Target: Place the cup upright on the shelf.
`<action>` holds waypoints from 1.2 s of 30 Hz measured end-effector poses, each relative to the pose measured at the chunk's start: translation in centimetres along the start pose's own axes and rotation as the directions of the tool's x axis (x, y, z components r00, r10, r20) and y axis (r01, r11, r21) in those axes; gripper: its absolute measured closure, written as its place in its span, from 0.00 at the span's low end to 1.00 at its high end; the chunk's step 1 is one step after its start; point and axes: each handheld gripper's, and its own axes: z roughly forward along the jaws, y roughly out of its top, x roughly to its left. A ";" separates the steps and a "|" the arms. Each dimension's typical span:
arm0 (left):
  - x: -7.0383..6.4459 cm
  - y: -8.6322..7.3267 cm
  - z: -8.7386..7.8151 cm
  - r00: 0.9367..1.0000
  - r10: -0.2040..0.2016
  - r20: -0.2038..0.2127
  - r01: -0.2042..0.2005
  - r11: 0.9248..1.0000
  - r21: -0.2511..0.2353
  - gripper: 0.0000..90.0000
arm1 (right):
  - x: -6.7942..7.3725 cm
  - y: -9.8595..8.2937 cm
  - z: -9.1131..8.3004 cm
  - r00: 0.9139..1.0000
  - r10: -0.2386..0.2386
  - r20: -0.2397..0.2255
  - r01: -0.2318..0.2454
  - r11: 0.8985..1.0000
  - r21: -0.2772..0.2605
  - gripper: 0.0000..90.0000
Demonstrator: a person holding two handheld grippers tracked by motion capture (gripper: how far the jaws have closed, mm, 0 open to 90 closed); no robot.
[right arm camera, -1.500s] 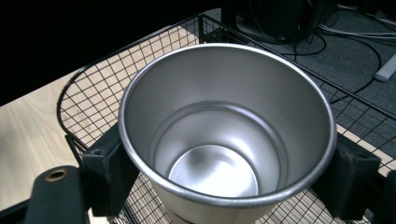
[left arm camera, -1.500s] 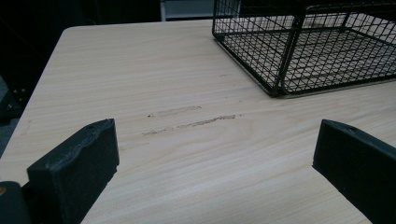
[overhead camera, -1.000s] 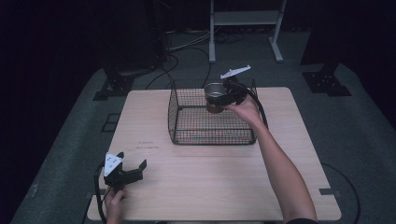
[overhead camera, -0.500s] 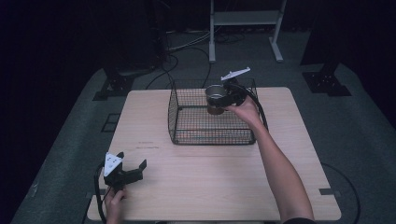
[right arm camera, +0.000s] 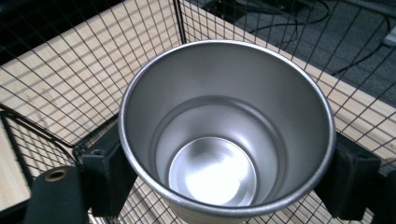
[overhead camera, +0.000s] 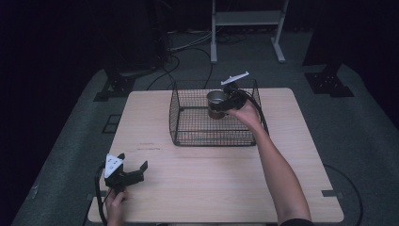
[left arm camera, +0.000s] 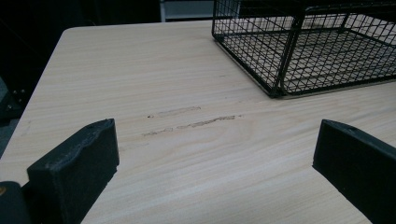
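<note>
At the near left corner of the tabletop (overhead camera: 226,183), the left gripper (overhead camera: 136,170) rests low on the wood in the person's left hand (overhead camera: 114,202), with its grey three-cornered plate on top. In the left gripper view its two black jaws stand wide apart with nothing between them, just bare wood marked by a few faint scuffs (left arm camera: 191,122). A black cable loops from it over the near edge.

Farther in, past the middle of the tabletop, stands a black wire basket (overhead camera: 188,134), open at the top, its near corner also showing in the left gripper view (left arm camera: 280,70). It is well apart from the left gripper.

The person's right forearm reaches from the near right side across the tabletop to the basket, and the right hand (overhead camera: 247,113) holds the right gripper (overhead camera: 220,106) over the basket's far right part. This gripper is closed on a metal cup (overhead camera: 216,101), one jaw pressed against each side of the cup's wall just below the rim. In the right gripper view the cup (right arm camera: 224,140) is upright, its mouth open to the camera, shiny and empty inside, with the basket's mesh floor and walls (right arm camera: 70,70) around and beneath it. Whether the cup's base touches the basket floor cannot be told.

Beyond the tabletop lies a grey floor (overhead camera: 329,117) with cables and the feet of a white stand (overhead camera: 244,19).
</note>
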 end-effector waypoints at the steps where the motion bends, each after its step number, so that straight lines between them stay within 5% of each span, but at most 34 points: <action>1: 0.0 0.0 0.0 1.000 0.000 0.000 0.000 1.000 0.000 0.00 | 0.0 -0.1 0.2 1.000 0.010 0.001 -0.010 1.000 0.006 0.20; 36: 0.0 0.0 0.0 1.000 0.001 0.000 -0.001 1.000 0.000 0.00 | -0.9 -1.9 3.9 0.997 -0.040 0.060 0.029 0.984 0.178 0.20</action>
